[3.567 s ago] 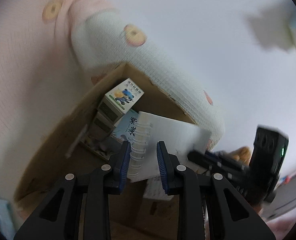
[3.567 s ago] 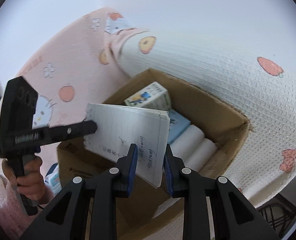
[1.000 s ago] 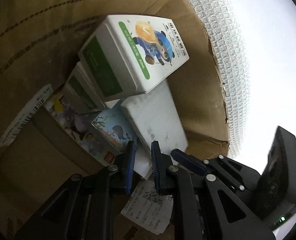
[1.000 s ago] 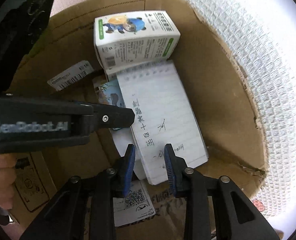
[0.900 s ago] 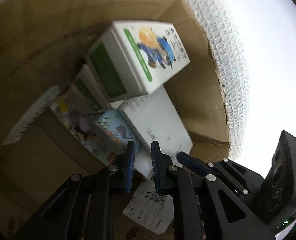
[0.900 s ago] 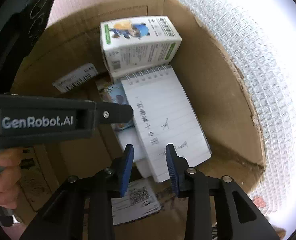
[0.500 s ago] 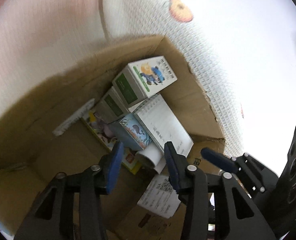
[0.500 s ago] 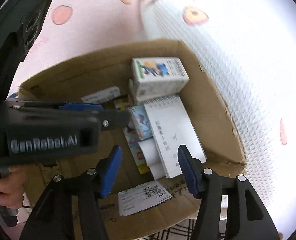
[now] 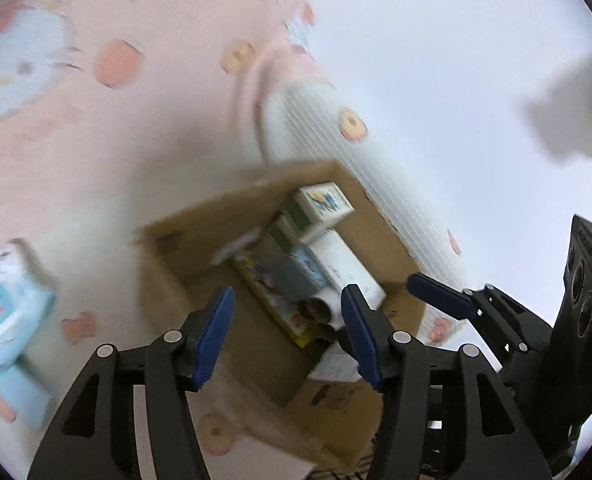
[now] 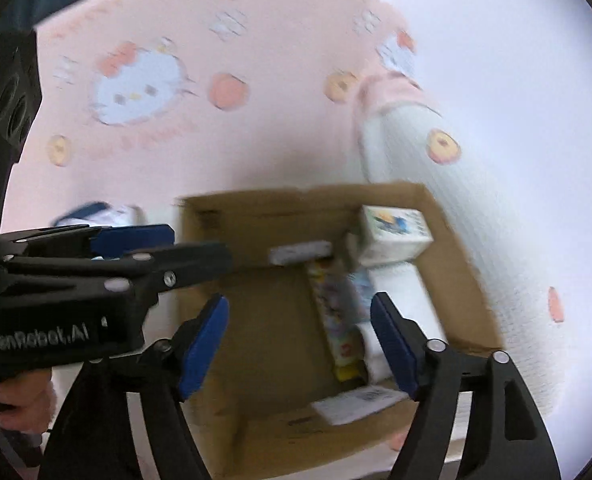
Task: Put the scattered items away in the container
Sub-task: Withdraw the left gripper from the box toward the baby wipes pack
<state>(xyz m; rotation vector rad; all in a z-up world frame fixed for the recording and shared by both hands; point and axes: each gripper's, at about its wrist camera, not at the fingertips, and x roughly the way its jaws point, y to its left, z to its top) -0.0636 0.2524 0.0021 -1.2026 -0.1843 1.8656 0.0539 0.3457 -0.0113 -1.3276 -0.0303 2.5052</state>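
At the bottom of each wrist view, the black claws with blue pads stand spread and are opening further, with nothing pinched between them: the left claw point(image 9: 286, 332) and the right claw point(image 10: 300, 344) both hang above the open brown cardboard box point(image 10: 256, 220). In the right wrist view the left claw point(image 10: 152, 252) reaches in from the left edge, gripped by a hand point(image 10: 24, 404) low in the corner. The box sits on a pink bed cover printed with cartoon cats and orange dots point(image 10: 176, 120). Inside it, along its right side, lie a white spiral notebook point(image 9: 344, 268), two white paper rolls point(image 9: 320, 316), a colourful flat booklet point(image 10: 336, 320) and, at the far end, a white carton with a blue cartoon figure point(image 10: 396, 228). Beyond the box's far right side lies a white waffle-textured pillow point(image 10: 496, 220). Left of the box, in the left wrist view, a pale blue tissue packet point(image 9: 4, 312) rests on the bed cover, blurred.
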